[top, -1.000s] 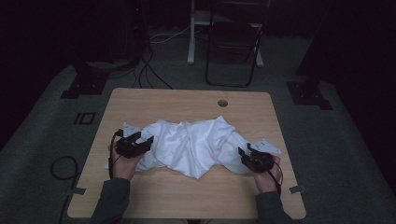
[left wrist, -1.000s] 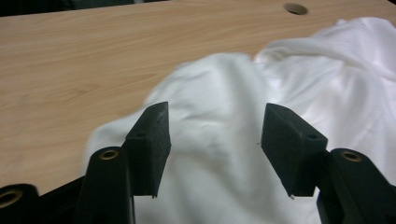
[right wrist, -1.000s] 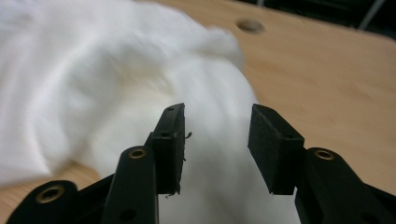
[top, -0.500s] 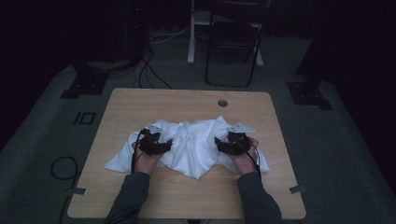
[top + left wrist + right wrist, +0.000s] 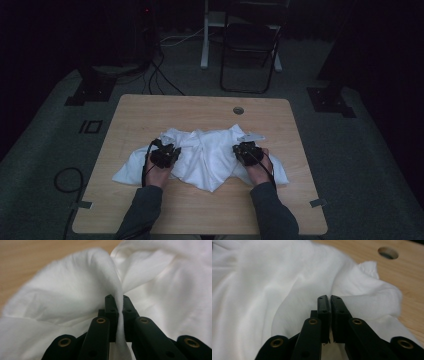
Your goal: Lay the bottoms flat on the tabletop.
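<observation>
The white cloth [image 5: 205, 157] lies crumpled on the table [image 5: 150, 112]; the left gripper [image 5: 165, 155] has just closed, pinching a fold, and the right gripper [image 5: 246, 151] has just closed too, its jaws together on the cloth's right side.

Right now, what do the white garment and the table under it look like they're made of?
The white garment looks like soft, matte woven fabric, perhaps cotton: it creases, drapes, and folds thinly inside the left claw. The table looks like light wood or wood-look laminate, smooth, with faint grain; which one I cannot tell.
</observation>
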`<state>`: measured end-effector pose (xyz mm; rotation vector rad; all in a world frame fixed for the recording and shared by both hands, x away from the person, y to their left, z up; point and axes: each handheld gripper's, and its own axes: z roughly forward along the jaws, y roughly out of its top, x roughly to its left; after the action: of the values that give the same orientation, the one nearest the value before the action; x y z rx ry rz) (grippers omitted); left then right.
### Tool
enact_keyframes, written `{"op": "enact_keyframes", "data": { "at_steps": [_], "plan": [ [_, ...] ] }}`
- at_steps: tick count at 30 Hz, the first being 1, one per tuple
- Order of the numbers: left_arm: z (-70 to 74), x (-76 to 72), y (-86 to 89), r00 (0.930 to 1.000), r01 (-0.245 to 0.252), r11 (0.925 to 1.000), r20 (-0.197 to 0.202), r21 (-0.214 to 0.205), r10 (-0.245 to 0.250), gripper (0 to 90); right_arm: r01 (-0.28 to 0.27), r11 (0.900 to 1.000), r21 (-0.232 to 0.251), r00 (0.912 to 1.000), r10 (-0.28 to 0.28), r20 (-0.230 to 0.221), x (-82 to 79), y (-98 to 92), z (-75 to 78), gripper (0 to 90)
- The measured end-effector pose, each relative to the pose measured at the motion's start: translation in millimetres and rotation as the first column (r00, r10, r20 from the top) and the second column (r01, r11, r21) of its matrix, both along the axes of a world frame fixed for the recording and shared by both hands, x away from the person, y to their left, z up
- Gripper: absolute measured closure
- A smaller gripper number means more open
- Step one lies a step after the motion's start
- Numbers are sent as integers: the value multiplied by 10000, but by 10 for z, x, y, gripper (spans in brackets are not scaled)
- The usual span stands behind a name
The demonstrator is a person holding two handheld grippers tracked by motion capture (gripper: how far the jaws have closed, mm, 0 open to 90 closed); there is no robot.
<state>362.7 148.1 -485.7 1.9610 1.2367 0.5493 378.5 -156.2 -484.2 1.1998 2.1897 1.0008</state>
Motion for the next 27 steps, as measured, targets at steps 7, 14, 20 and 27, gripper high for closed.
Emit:
{"op": "enact_keyframes", "data": {
  "at_steps": [7, 14, 20, 27],
  "plan": [
    [217, -484, 79, 9942, 730, 9973, 788, 38, -731, 871, -429, 9984, 360, 9955, 396, 860, -539, -252, 233, 885],
    [103, -933, 235, 9941, 997, 9950, 420, 30, -997, 870, -762, 9971, -88, 9915, 767, 1048, -1166, -512, 230, 887],
    [-207, -1210, 293, 9909, 1296, 9887, -450, 753, -1265, 856, -1062, 9943, -72, 9921, 1064, 672, -1449, -625, 114, 890],
    [-187, -1138, 264, 9978, 664, 9954, 37, 696, -668, 514, -866, 9962, -29, 9892, 863, 1181, -1403, -620, 153, 509]
  ]
}}
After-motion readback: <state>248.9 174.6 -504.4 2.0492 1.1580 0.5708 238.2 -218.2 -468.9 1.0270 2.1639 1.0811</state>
